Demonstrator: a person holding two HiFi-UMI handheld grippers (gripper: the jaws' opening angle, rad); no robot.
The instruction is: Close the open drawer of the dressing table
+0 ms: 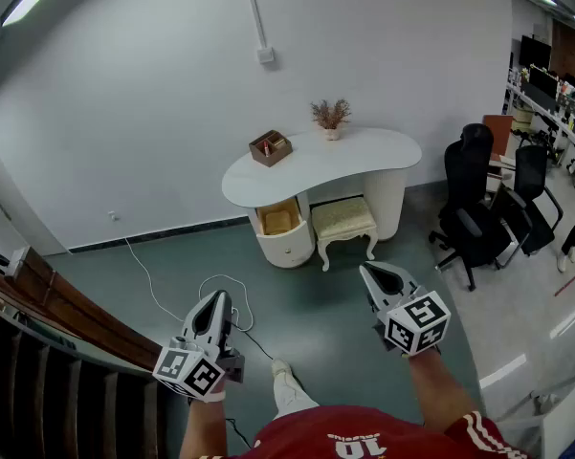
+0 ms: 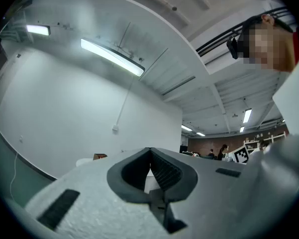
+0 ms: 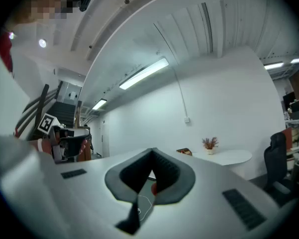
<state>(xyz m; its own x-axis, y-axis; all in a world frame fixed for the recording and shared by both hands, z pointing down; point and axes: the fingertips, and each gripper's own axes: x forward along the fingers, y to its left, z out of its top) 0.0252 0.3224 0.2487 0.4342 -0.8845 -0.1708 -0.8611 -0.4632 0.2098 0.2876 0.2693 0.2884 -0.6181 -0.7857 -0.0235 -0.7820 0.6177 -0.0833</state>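
Well short of the table (image 1: 364, 151), you stand on the grey floor (image 1: 325, 333) with both grippers pointing ahead, roughly level. Your left gripper (image 1: 216, 298) has its jaws clenched tip to tip with nothing between them, as its own view makes plain. Your right gripper (image 1: 364, 270) is likewise clenched and empty.

The drawer (image 1: 278, 219) stands pulled out of the pedestal at the table's left end as you see it, its wooden inside showing. It is just beside the cushioned stool (image 1: 342, 220), which is tucked under the white top. Neither gripper touches the drawer; both are well apart from it.

On the top sit a brown box (image 1: 270, 147) toward the left end and a vase (image 1: 331, 120) of dried stems close to the wall (image 1: 153, 94). A white cable (image 1: 139, 261) trails from the wall across the floor toward you. Black chairs (image 1: 474, 204) stand to the right of the table, and a stair rail (image 1: 57, 309) runs down the left edge of the head view.
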